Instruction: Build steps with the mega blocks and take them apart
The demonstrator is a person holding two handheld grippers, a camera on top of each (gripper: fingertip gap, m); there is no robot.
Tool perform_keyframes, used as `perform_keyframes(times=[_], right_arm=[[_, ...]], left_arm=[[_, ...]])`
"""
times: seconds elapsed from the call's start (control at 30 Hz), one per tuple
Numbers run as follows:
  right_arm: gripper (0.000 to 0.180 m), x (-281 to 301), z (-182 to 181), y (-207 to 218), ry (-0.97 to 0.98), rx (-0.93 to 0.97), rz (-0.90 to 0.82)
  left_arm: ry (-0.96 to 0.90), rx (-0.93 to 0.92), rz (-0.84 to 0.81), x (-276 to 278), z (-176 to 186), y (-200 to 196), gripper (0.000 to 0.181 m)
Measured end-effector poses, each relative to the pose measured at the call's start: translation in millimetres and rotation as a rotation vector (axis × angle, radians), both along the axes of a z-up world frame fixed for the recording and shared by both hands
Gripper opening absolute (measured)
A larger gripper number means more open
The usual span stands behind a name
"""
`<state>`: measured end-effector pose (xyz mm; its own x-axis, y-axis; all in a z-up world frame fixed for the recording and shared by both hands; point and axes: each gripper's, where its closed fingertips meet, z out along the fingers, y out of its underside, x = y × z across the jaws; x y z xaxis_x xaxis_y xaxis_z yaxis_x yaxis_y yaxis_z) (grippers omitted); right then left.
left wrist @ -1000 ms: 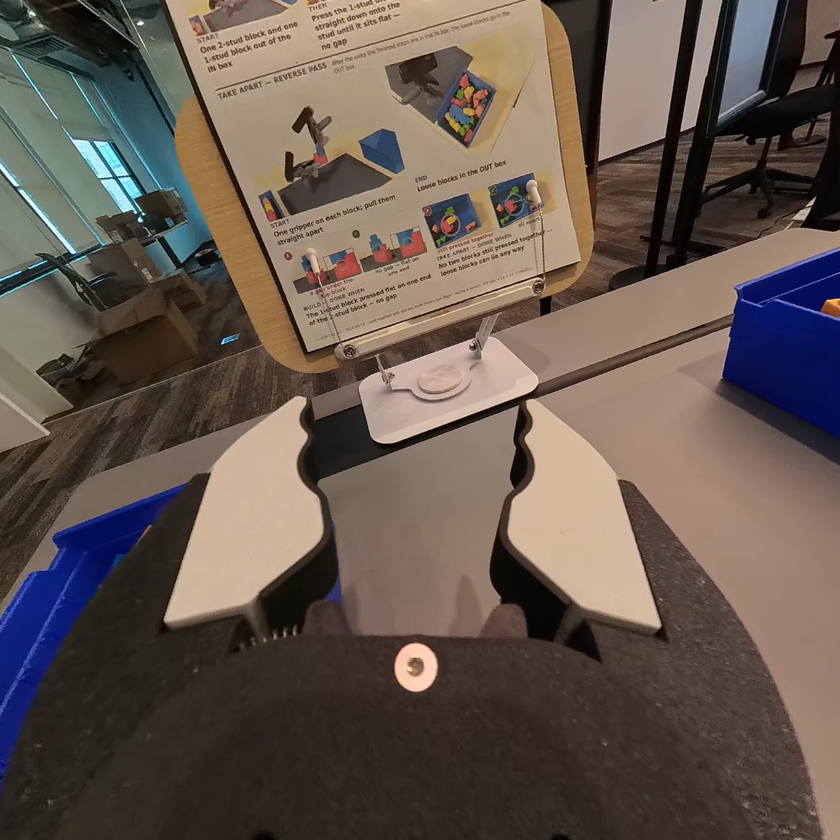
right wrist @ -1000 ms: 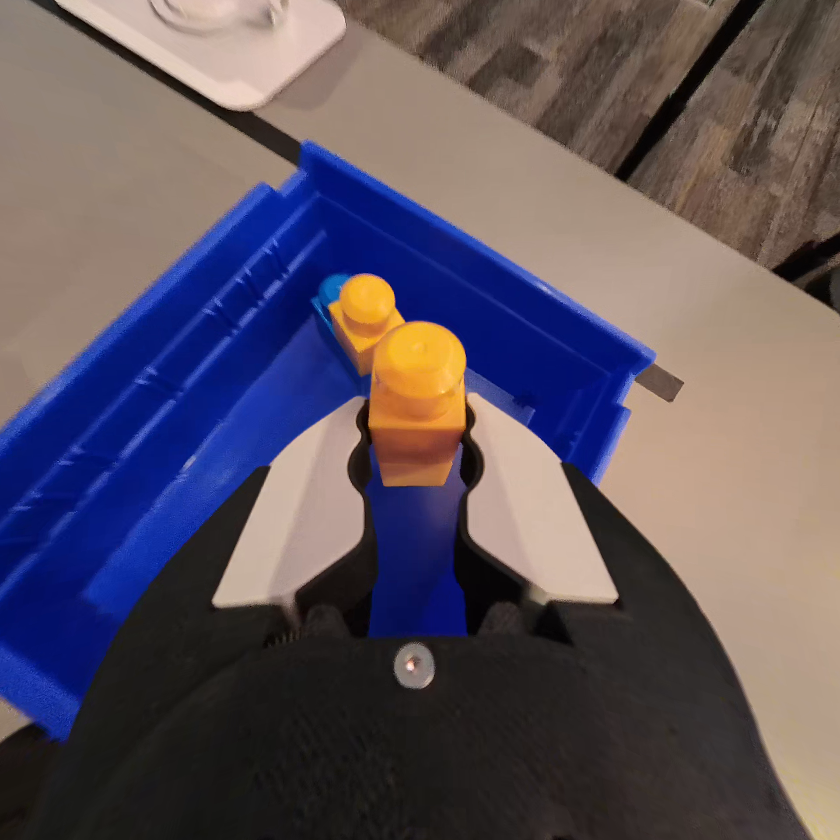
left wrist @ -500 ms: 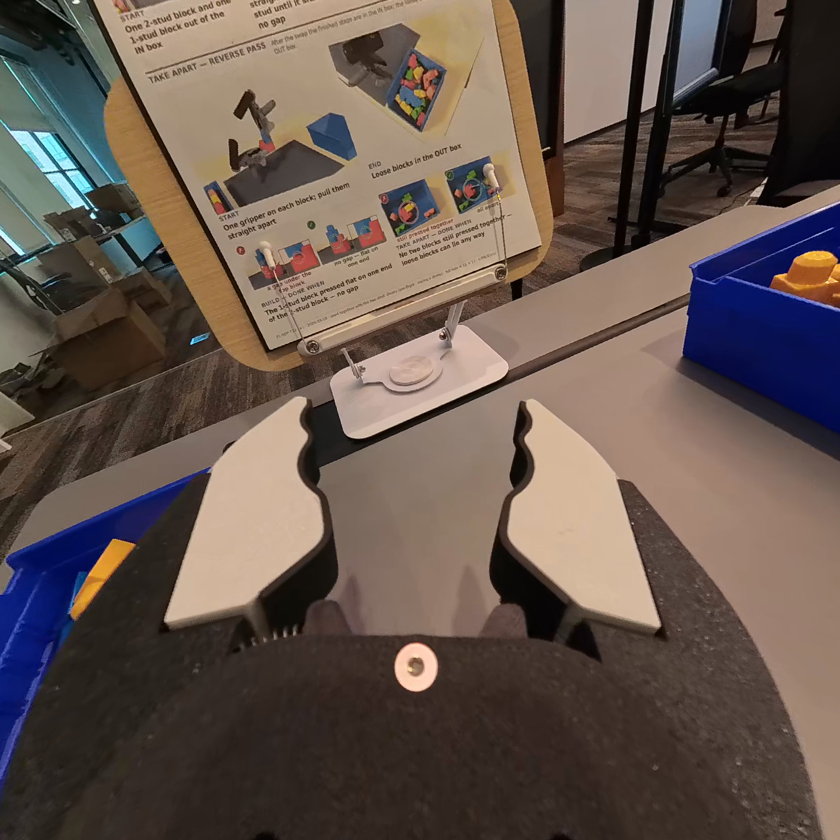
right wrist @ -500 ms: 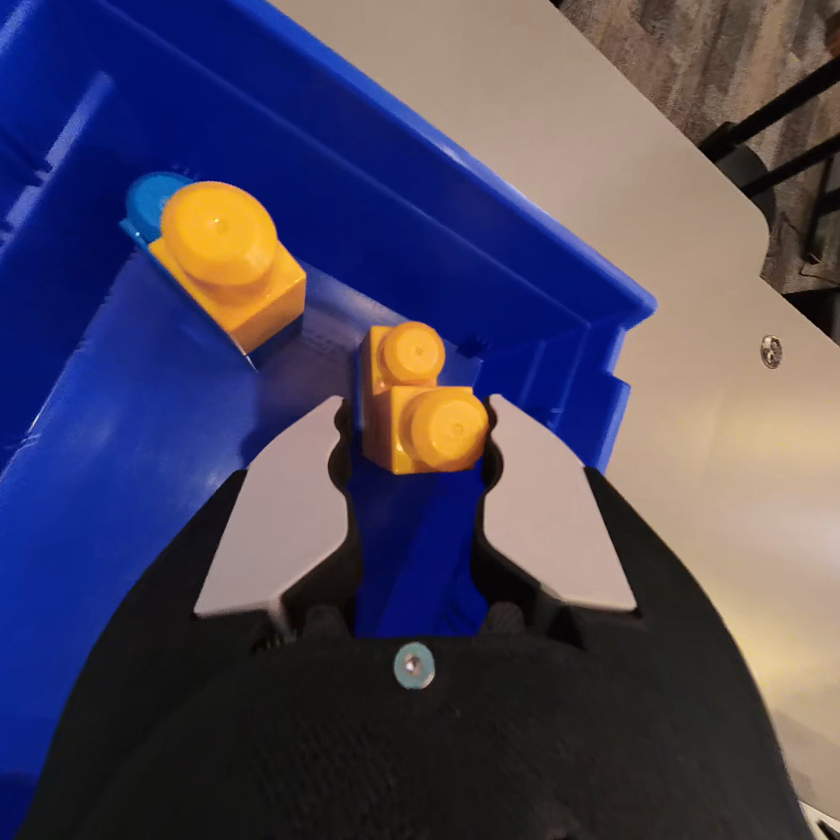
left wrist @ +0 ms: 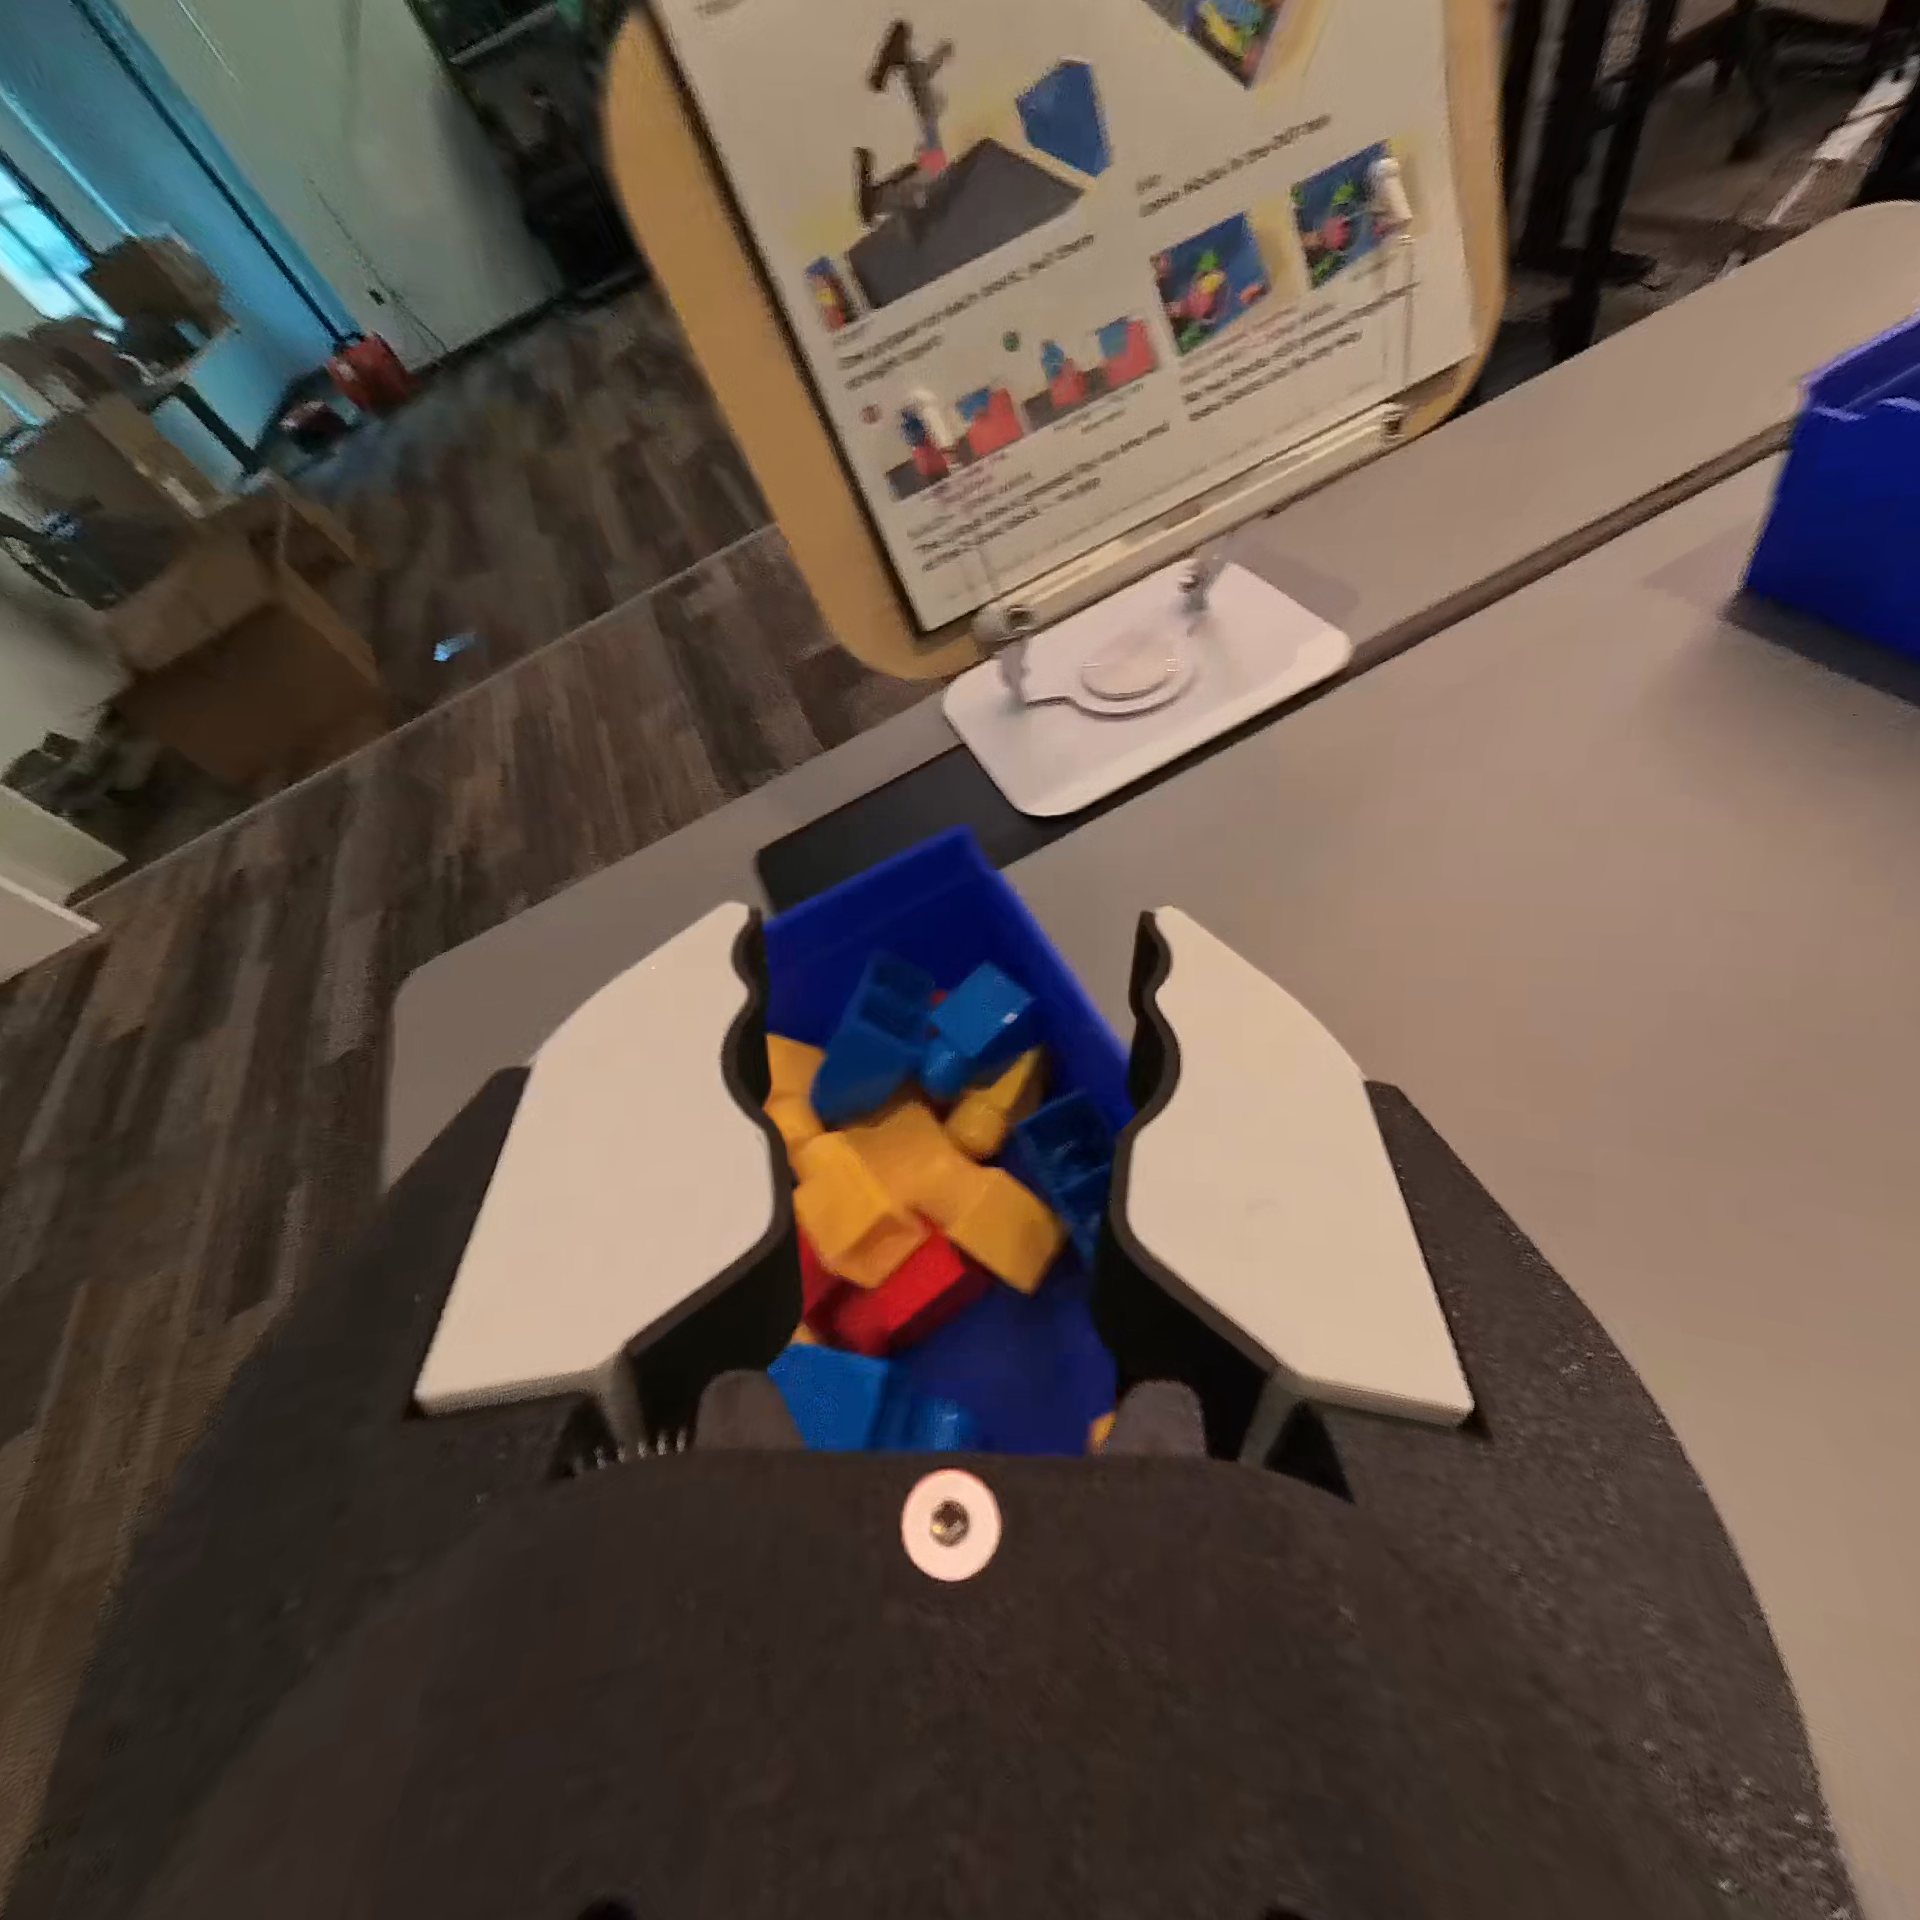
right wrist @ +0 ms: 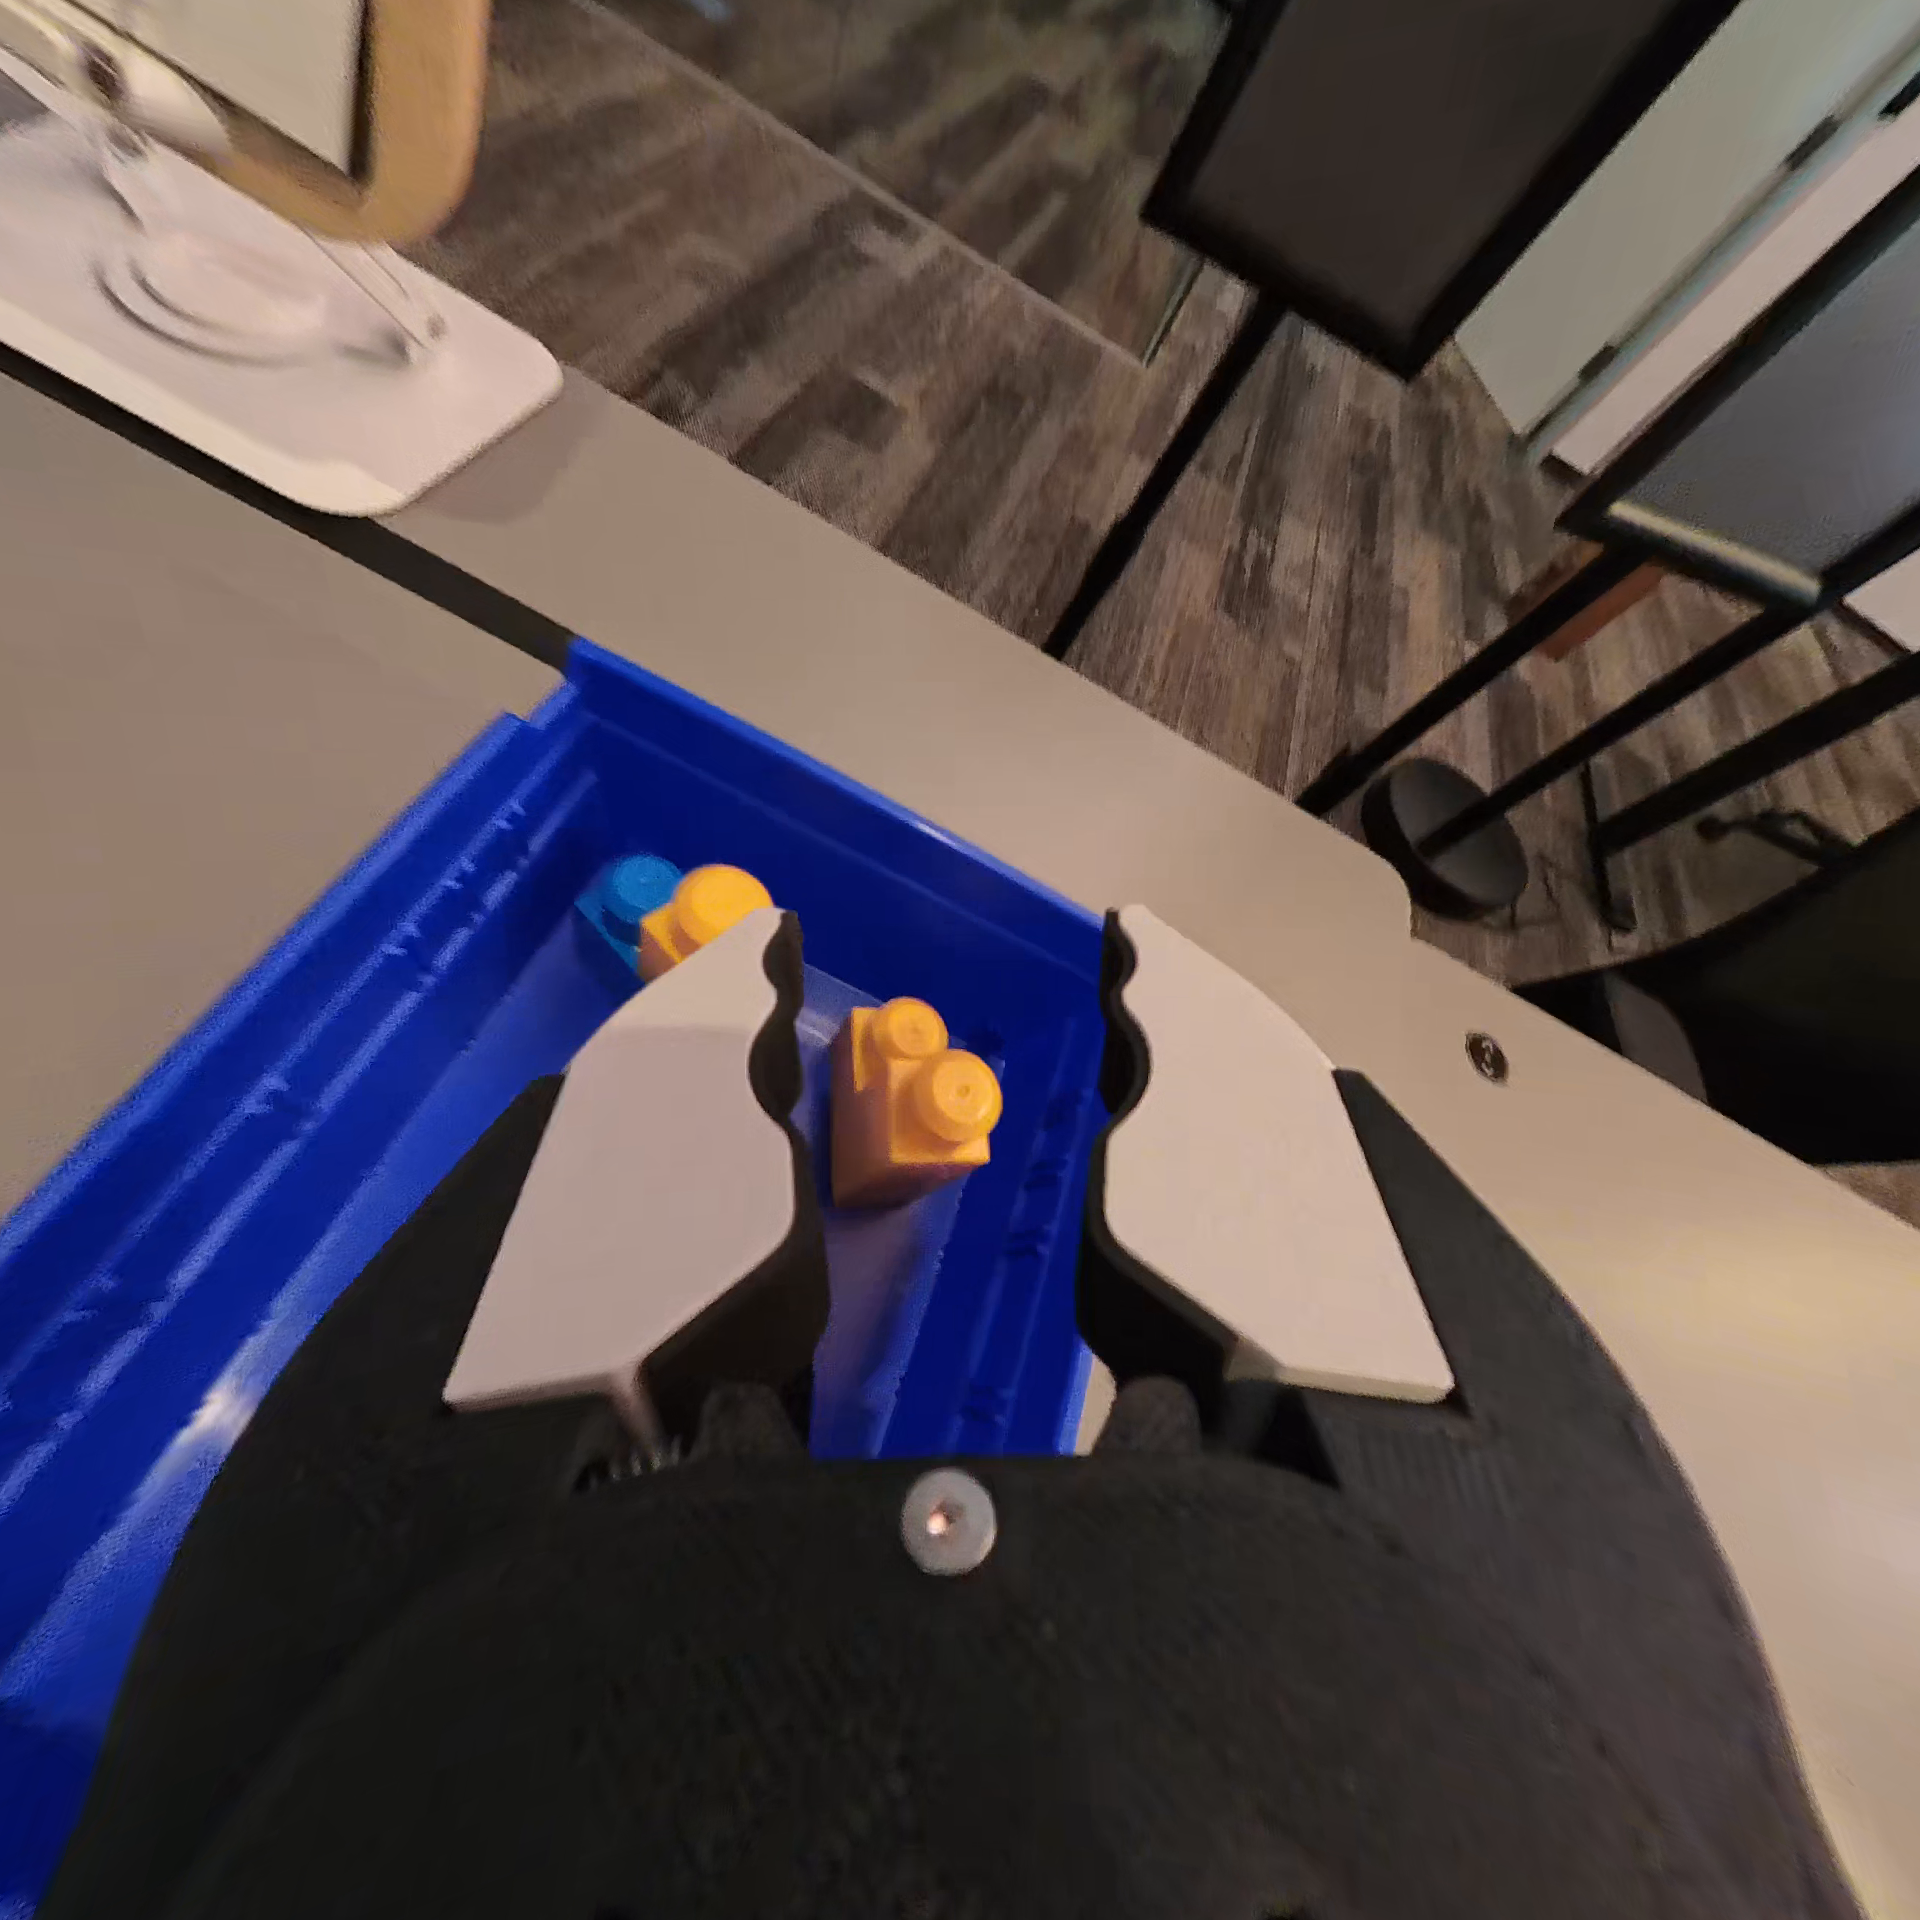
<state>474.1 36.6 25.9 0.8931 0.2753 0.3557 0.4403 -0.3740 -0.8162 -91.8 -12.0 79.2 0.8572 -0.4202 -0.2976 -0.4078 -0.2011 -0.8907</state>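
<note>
In the left wrist view my left gripper (left wrist: 940,997) is open and empty above a blue bin (left wrist: 914,904) full of loose blocks: orange (left wrist: 904,1184), blue (left wrist: 883,1023) and red (left wrist: 899,1294). In the right wrist view my right gripper (right wrist: 951,971) is open and empty above another blue bin (right wrist: 312,1039). An all-orange stepped pair (right wrist: 909,1107) lies on this bin's floor between my fingers. A second pair, an orange block on a blue one (right wrist: 681,914), lies at the bin's far end, partly hidden by my left finger.
A wooden board with an instruction sheet (left wrist: 1049,281) stands on a white base (left wrist: 1143,691) at the grey table's far edge. The right bin's corner (left wrist: 1849,520) shows at the left view's right edge. Beyond the table are floor and black stand legs (right wrist: 1455,748). There is about 60 centimetres between the tips of the two grippers.
My right gripper let go of the orange stepped pair in the bin, opened wide and pulled back. My left gripper swung left from over the bare table to over the bin of loose blocks.
</note>
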Motion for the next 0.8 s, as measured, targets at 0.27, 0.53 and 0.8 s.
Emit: perform_keyframes(times=[0.27,0.53,0.8], right_arm=[[0.056,-48.5,12.6,-12.8,-0.071,0.015,0.113],[0.056,-64.7,-19.9,-8.3,-0.142,-0.096,0.161],[0.056,-74.5,-31.5,-9.2,-0.157,-0.140,0.204]], left_arm=[[0.312,-0.333,-0.029,-78.1,-93.5,-12.8,0.065],[0.450,-0.546,0.037,-104.0,-153.9,-6.3,0.076],[0.447,-0.650,0.136,-121.9,-178.6,2.9,0.073]])
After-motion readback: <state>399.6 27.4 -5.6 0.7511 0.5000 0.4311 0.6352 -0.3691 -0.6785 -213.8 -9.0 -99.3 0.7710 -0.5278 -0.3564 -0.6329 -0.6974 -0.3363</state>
